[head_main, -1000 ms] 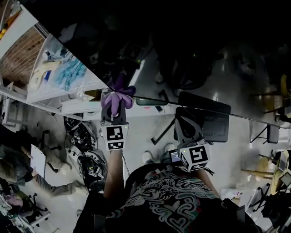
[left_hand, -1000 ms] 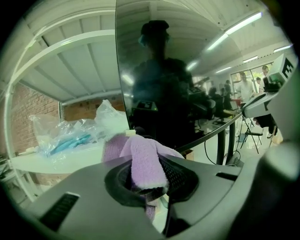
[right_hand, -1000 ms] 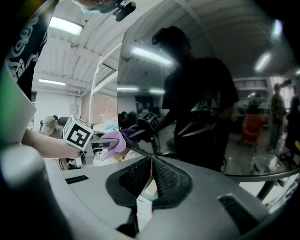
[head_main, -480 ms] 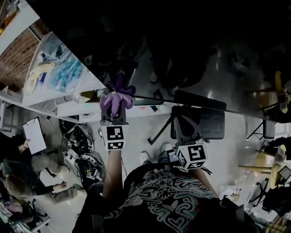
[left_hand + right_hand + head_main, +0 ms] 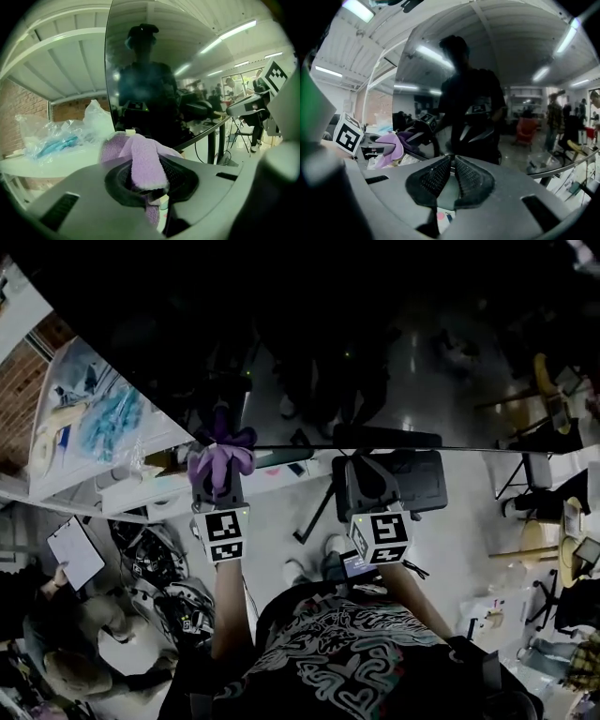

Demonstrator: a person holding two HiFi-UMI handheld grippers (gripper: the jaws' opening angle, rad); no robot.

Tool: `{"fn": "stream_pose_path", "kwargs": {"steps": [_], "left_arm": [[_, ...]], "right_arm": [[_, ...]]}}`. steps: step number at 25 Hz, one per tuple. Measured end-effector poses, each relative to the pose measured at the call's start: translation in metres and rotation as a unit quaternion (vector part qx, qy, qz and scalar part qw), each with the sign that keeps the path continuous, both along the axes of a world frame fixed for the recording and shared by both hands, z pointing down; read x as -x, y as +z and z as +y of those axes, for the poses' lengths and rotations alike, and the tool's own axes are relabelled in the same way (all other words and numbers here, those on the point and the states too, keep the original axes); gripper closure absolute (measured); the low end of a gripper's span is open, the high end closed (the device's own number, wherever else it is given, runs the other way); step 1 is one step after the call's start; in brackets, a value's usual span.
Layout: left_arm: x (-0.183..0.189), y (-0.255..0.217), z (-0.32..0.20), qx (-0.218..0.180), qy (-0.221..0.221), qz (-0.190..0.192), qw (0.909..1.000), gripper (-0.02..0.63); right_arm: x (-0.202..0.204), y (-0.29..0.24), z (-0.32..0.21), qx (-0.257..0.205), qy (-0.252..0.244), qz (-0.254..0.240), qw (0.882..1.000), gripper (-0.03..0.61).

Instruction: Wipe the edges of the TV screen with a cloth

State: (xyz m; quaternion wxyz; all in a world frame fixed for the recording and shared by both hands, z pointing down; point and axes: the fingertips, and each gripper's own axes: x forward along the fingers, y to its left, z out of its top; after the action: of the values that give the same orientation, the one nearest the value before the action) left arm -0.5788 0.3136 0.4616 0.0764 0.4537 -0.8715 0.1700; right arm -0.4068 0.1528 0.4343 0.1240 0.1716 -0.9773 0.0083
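The left hand-held gripper [image 5: 149, 185] was clamped on a purple cloth [image 5: 219, 456] held at the corner of the dark TV screen [image 5: 375, 352], seemingly placed there to rub along its edge. The right hand-held gripper [image 5: 453, 164], jaws together and empty, hovered near the screen's lower edge.

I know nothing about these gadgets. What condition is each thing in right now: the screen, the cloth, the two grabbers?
Large black TV screen: dark, showing only reflections of the room.
Left gripper: shut on the fluffy purple cloth.
Purple cloth: bunched up, held by the screen's lower left corner.
Right gripper: shut, nothing between its jaws.
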Motion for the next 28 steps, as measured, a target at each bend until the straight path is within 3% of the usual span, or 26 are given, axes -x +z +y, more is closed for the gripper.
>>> {"fn": "stream_pose_path", "kwargs": {"steps": [5, 14, 28], "left_arm": [[0.002, 0.000, -0.002, -0.001, 0.012, 0.001, 0.9999, 0.548], [0.000, 0.002, -0.003, -0.016, 0.029, 0.013, 0.9994, 0.548], [-0.022, 0.000, -0.027, -0.022, 0.050, 0.033, 0.9980, 0.548]], "right_arm": [[-0.007, 0.002, -0.005, -0.021, 0.031, 0.010, 0.999, 0.543], [-0.035, 0.002, -0.016, -0.020, 0.094, 0.011, 0.995, 0.543], [-0.042, -0.002, -0.024, -0.008, 0.091, -0.006, 0.996, 0.543]]}}
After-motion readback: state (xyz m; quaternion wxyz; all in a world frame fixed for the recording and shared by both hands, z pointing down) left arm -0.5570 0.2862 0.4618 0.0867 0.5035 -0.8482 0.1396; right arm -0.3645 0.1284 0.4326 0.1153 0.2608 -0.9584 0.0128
